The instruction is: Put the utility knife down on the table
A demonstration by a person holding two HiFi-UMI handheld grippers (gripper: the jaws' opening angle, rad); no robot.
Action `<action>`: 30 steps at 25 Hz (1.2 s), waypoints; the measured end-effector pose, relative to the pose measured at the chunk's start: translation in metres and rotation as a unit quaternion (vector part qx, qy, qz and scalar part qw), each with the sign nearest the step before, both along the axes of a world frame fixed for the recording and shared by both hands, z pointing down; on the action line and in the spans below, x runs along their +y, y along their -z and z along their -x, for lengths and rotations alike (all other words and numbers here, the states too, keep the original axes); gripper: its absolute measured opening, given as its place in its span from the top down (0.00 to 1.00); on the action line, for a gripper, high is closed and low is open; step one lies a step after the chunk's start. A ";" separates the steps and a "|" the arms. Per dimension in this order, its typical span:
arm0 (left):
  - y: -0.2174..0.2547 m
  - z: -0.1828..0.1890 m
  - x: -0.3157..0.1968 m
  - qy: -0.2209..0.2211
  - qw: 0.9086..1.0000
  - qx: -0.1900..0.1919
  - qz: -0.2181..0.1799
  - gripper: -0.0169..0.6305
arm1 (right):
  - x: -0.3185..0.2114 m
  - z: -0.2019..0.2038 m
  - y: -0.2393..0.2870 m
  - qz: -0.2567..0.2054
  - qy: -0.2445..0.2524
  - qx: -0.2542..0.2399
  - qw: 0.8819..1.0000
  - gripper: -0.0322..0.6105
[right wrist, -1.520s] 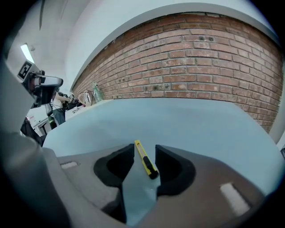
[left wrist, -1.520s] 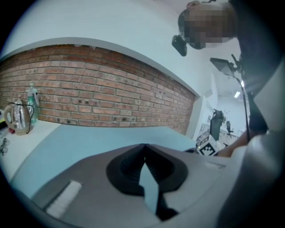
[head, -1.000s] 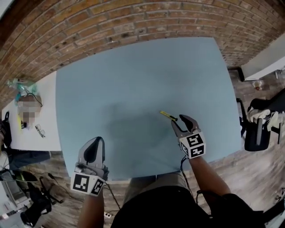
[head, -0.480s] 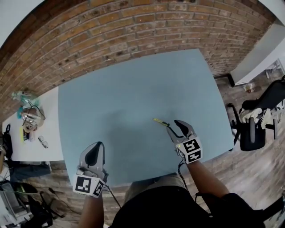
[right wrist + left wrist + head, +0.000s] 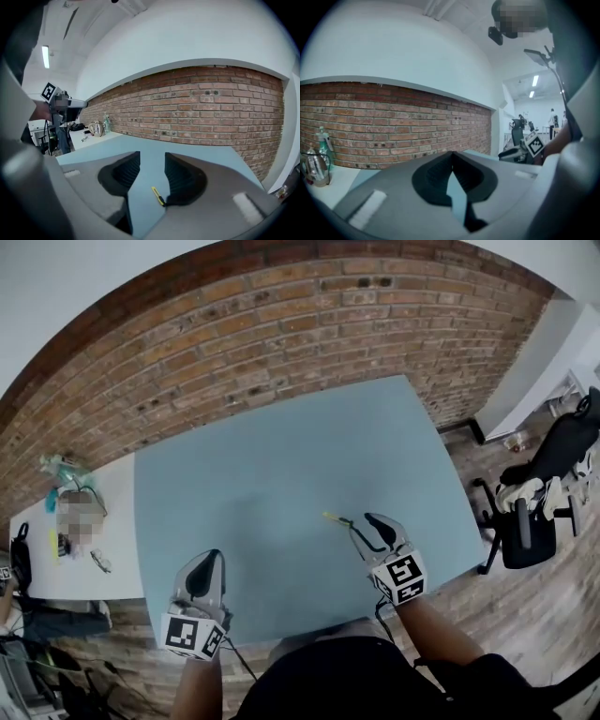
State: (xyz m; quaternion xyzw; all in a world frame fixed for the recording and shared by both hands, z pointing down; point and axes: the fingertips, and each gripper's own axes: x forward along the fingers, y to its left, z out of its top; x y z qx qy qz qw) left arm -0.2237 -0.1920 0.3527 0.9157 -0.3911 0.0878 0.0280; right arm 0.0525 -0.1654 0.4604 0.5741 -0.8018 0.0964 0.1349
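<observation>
The right gripper [image 5: 360,520] is hovering low over the blue table [image 5: 281,456] with its jaws standing well apart and gripping nothing. In the right gripper view, bare tabletop is showing through the gap of the right gripper [image 5: 152,160]. The yellow utility knife [image 5: 158,196] is lying flat on the table below that gap, its near end passing out of sight behind the right-hand jaw. Whether the jaw is touching it cannot be told. From the head view, the utility knife [image 5: 335,518] is resting just ahead of the jaw tips, toward the table's near right part, pointing away and to the left.

The left gripper [image 5: 207,557] is hanging over the near left edge of the table, well apart from the knife. In the left gripper view its jaws are meeting at the tips, with nothing between them; only a sliver of tabletop is showing below the point where the left gripper [image 5: 452,154] is closing.

A person's arms are reaching in from the bottom of the head view, one behind each tool. A brick wall [image 5: 244,343] is running along the far side of the table. A white side table [image 5: 108,502] carrying small clutter is standing to the left, and a black office chair [image 5: 530,521] is sitting on the wooden floor [image 5: 525,606] to the right.
</observation>
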 end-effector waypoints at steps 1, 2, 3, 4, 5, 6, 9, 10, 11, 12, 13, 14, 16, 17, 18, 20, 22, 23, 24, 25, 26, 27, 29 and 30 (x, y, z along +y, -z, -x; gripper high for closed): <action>0.002 -0.001 0.000 -0.002 1.000 0.003 -0.003 0.97 | 0.002 0.003 0.006 -0.009 0.001 0.000 1.000 0.71; 0.004 -0.002 0.001 -0.005 1.000 0.005 -0.006 0.97 | 0.004 0.005 0.014 -0.020 0.000 -0.001 1.000 0.73; 0.005 -0.003 0.001 -0.007 1.000 0.007 -0.008 0.97 | 0.007 0.006 0.022 -0.034 -0.003 -0.001 0.999 0.76; 0.007 -0.004 0.002 -0.009 1.000 0.011 -0.009 0.97 | 0.009 0.006 0.031 -0.050 -0.007 -0.001 0.999 0.78; 0.007 -0.006 0.004 -0.011 1.000 0.015 -0.008 0.97 | 0.012 0.005 0.041 -0.067 -0.012 0.000 0.998 0.80; 0.007 -0.007 0.007 -0.014 1.000 0.019 -0.006 0.97 | 0.015 0.004 0.051 -0.084 -0.015 0.001 0.996 0.81; -0.001 -0.012 0.015 -0.023 0.999 0.022 -0.003 0.97 | 0.024 0.004 0.084 -0.138 -0.013 0.005 0.990 0.87; -0.004 -0.013 0.018 -0.024 0.999 0.021 -0.001 0.97 | 0.027 0.004 0.093 -0.151 -0.014 0.003 0.989 0.89; -0.007 -0.013 0.019 -0.024 0.999 0.021 0.002 0.97 | 0.030 0.003 0.099 -0.157 -0.016 -0.002 0.988 0.89; -0.010 -0.013 0.020 -0.024 1.000 0.019 0.005 0.97 | 0.033 0.002 0.104 -0.159 -0.018 -0.006 0.987 0.89; -0.012 -0.013 0.020 -0.025 1.000 0.017 0.007 0.97 | 0.036 0.001 0.108 -0.161 -0.018 -0.008 0.987 0.89; -0.013 -0.013 0.019 -0.025 1.000 0.015 0.006 0.97 | 0.038 0.001 0.113 -0.166 -0.015 -0.009 0.986 0.92; -0.010 -0.017 0.018 -0.027 1.000 0.015 0.001 0.97 | 0.042 0.001 0.121 -0.176 -0.006 -0.006 0.984 0.95; -0.007 -0.019 0.018 -0.028 0.999 0.016 -0.003 0.97 | 0.043 0.000 0.123 -0.178 -0.003 -0.004 0.984 0.95; -0.004 -0.022 0.017 -0.030 0.999 0.017 -0.006 0.97 | 0.044 -0.001 0.124 -0.179 -0.002 -0.003 0.984 0.95; -0.001 -0.028 0.019 -0.039 0.999 0.017 -0.010 0.97 | 0.046 -0.001 0.124 -0.179 -0.002 -0.003 0.984 0.95; -0.001 -0.037 0.024 -0.049 0.999 0.015 -0.013 0.97 | 0.045 -0.001 0.123 -0.177 -0.006 -0.008 0.984 0.95; -0.001 -0.041 0.026 -0.053 0.998 0.016 -0.013 0.97 | 0.044 -0.001 0.124 -0.177 -0.007 -0.009 0.984 0.95; -0.001 -0.045 0.029 -0.056 0.998 0.018 -0.013 0.97 | 0.043 -0.001 0.124 -0.178 -0.008 -0.010 0.984 0.95; -0.002 -0.047 0.031 -0.057 0.998 0.020 -0.011 0.97 | 0.042 -0.002 0.125 -0.178 -0.009 -0.009 0.984 0.95; -0.003 -0.048 0.032 -0.057 0.998 0.021 -0.010 0.97 | 0.041 -0.003 0.124 -0.178 -0.010 -0.007 0.984 0.95; -0.004 -0.048 0.033 -0.057 0.998 0.021 -0.008 0.97 | 0.040 -0.004 0.124 -0.177 -0.012 -0.005 0.984 0.95; -0.006 -0.045 0.033 -0.054 0.998 0.020 -0.005 0.97 | 0.038 -0.006 0.123 -0.178 -0.015 -0.004 0.984 0.95; -0.007 -0.043 0.032 -0.051 0.998 0.020 -0.004 0.97 | 0.038 -0.008 0.123 -0.177 -0.017 -0.004 0.984 0.95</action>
